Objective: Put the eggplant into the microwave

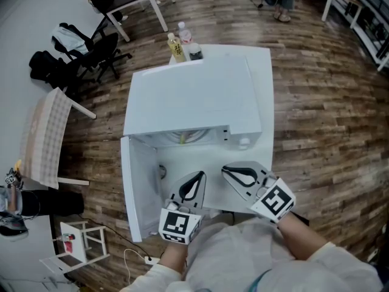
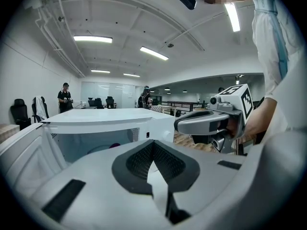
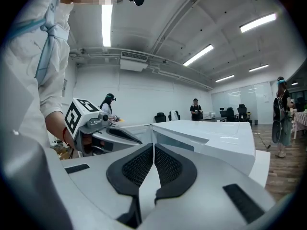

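Left gripper and right gripper, jaws pressed together on nothing, sit low centre before the open white microwave; eggplant shows purple inside its cavity; yellow-labelled bottle upper centre, print unreadable.

No legible text, brand or number. Bottle labels, upper centre of head view, are too small to read. Left marker cube and right marker cube carry square patterns only.
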The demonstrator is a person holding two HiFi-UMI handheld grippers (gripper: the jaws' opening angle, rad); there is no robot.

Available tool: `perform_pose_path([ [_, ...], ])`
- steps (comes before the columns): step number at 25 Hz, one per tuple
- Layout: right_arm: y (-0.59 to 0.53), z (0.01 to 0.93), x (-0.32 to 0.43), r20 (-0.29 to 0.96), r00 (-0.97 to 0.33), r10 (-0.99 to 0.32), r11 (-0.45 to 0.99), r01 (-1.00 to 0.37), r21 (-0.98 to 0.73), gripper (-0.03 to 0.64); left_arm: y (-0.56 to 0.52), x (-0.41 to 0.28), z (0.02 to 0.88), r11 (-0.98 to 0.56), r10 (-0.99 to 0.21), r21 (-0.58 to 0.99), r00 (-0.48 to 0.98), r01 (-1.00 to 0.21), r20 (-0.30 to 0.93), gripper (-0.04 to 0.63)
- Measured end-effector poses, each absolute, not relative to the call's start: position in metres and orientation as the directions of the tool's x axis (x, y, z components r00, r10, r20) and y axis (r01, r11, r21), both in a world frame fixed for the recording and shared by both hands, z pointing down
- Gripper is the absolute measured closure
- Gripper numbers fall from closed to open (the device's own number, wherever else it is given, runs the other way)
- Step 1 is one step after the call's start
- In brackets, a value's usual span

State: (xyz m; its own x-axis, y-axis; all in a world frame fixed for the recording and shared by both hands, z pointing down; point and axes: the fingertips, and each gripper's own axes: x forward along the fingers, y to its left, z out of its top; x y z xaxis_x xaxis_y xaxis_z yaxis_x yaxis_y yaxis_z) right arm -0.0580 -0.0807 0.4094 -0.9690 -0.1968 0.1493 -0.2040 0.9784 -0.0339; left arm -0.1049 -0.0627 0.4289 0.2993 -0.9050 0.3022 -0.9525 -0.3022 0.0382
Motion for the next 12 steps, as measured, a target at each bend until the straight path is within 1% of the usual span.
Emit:
perform_pose_path([
  [12,-0.0808,0.4109,-0.0570,0.147,-0.968,-0.205,0.976,-0.213,-0.037,0.578,-0.0599,-0.1080,0.4339,-0.299,-0.896,0.057,0.301,-0.952,0.325,0.594],
])
